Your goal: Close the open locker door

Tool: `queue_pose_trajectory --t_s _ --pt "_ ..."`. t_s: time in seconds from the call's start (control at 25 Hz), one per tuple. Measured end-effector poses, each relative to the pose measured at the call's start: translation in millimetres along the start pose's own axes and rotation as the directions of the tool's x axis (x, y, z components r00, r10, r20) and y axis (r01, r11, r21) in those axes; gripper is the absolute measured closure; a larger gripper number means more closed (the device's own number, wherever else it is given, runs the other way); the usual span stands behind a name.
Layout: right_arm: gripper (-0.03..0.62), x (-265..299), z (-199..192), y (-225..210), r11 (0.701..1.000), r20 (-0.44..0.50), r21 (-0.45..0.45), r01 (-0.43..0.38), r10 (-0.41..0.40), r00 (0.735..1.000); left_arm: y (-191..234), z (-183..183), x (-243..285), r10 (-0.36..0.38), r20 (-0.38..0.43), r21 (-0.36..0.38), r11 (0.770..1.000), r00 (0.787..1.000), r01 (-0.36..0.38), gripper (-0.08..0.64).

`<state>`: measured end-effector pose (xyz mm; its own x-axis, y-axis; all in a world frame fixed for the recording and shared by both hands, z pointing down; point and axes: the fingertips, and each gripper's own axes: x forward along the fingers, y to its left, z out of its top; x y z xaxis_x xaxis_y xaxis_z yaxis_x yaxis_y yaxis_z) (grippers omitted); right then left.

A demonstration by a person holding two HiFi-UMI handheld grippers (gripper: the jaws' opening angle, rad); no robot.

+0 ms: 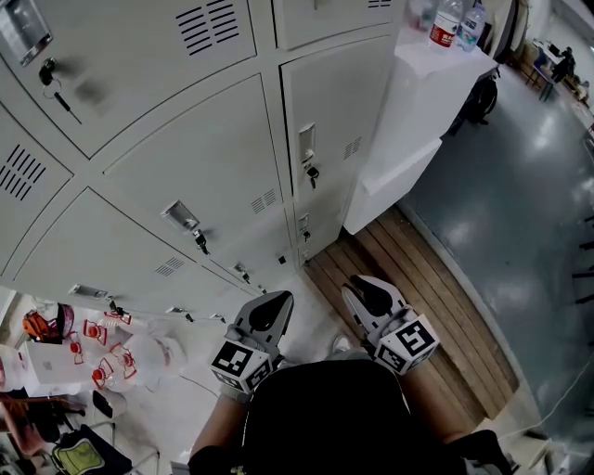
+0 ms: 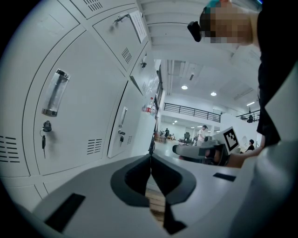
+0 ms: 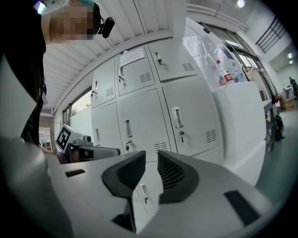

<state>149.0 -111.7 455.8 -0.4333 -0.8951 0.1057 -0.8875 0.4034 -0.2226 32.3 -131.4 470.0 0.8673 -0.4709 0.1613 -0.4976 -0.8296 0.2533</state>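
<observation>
Your left gripper point(image 2: 150, 160) has its jaws together, the tips meeting, and nothing sits between them. It touches nothing and hangs in the air in front of your body. Your right gripper point(image 3: 151, 160) has its jaws a narrow gap apart, with nothing between them and nothing touched. In the head view the left gripper point(image 1: 271, 306) and right gripper point(image 1: 364, 289) sit side by side near you, low in the frame. Each carries a marker cube point(image 1: 408, 341) at its near end, and both point away from you toward the lockers.

The locker doors point(image 1: 339, 121) fill the far left and centre. Every door that shows lies flush with the bank and none swings out. The right gripper view shows the same thing, door point(image 3: 188, 111) shut. Handles point(image 1: 306, 139) sit on the doors, and keys point(image 1: 314, 173) hang in the locks. Both grippers are well apart from any door.

To the right of the bank a white cabinet point(image 1: 408, 111) stands against it, with bottles point(image 1: 445, 23) on top. A wooden floor strip point(image 1: 418, 288) lies under the right gripper, with grey floor point(image 1: 520, 186) further right. Red and white clutter point(image 1: 93, 343) lies near left.
</observation>
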Motion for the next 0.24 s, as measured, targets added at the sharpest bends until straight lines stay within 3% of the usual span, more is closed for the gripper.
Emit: queue_pose_trajectory --t_s 0.24 --pt "0.505 -0.1 -2.6 1.5 1.000 -0.005 0.003 0.001 -0.001 1.000 -0.5 -1.0 -1.3 -0.003 -0.003 -0.001 1.000 1.000 0.003 0.537"
